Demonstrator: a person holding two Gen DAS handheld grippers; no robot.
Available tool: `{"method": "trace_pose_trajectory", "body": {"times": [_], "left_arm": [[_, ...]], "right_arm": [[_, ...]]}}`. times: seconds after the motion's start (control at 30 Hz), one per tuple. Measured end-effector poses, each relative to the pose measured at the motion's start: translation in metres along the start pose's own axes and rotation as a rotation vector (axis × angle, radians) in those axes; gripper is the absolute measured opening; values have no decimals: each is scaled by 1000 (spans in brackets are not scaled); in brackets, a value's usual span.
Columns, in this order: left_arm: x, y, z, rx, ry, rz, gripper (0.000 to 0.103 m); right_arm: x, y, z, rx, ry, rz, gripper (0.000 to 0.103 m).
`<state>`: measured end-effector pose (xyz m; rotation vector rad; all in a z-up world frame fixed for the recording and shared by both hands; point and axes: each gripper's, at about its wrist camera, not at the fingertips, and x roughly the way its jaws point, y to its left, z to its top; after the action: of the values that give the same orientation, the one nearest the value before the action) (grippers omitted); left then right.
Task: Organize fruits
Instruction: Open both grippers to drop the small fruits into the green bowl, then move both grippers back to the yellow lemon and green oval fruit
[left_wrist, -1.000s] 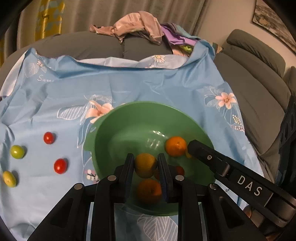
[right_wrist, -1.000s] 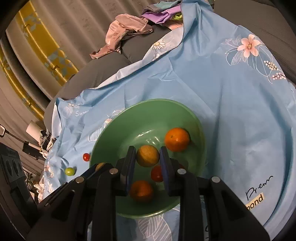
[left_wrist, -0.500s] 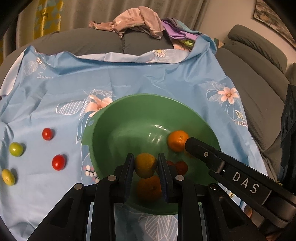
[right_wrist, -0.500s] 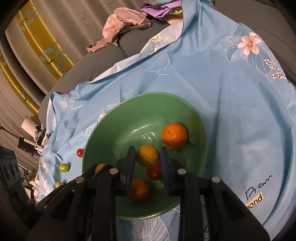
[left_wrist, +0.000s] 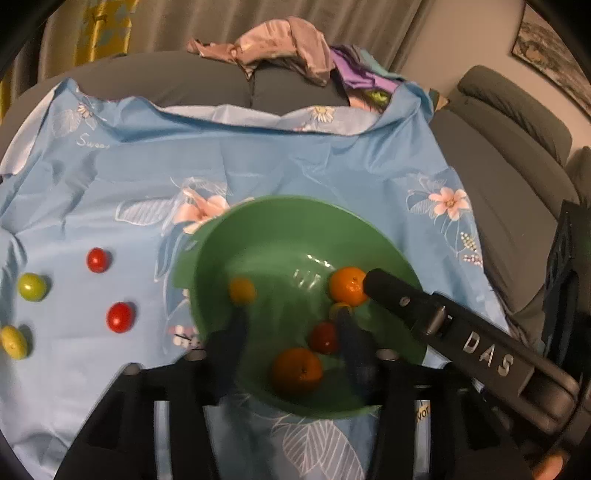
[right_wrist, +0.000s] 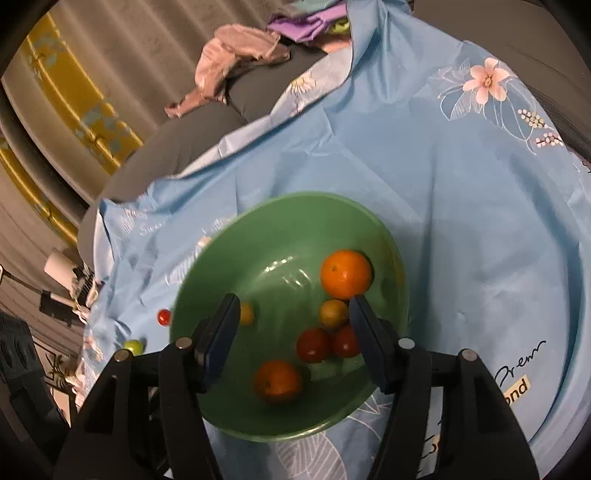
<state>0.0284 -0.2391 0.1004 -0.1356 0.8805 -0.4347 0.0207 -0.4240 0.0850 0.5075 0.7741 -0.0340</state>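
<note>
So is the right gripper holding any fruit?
No, the right gripper is open over the bowl, nothing between its fingers.

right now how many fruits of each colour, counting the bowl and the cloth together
orange fruits: 2
red fruits: 4
yellow fruits: 3
green fruit: 1
total: 10

Both views are dim and warm-toned, with soft indoor light that casts only faint shadows beside the small fruits on the blue cloth (left_wrist: 295, 166). A small white glare sits on the inner wall of the green bowl (left_wrist: 310, 273), toward 12 o'clock of its floor. The left tool (left_wrist: 291, 343) is smeared by motion blur, and fisheye bending with black vignetting curves every edge.
</note>
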Motion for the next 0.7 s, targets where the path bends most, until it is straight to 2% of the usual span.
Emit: {"method": "trace_pose_trajectory", "body": {"times": [0.1,0.27,0.37,0.53,0.7], "left_arm": [[-18,7,-2,12,-39,34,63],[-50,33,-8,29,-102,179,63],[-66,55,-12,20,-135,233,63],[-83,100,-18,-6,-143,317,63],[-92,152,-25,-99,-134,381,63]], "right_arm": [[-6,5,1,-1,-28,6,63],[-7,23,-2,-21,-45,9,63],[-4,39,-7,-55,-45,9,63],[2,70,-16,-136,-35,9,63],[6,107,-26,-210,-24,57,63]]}}
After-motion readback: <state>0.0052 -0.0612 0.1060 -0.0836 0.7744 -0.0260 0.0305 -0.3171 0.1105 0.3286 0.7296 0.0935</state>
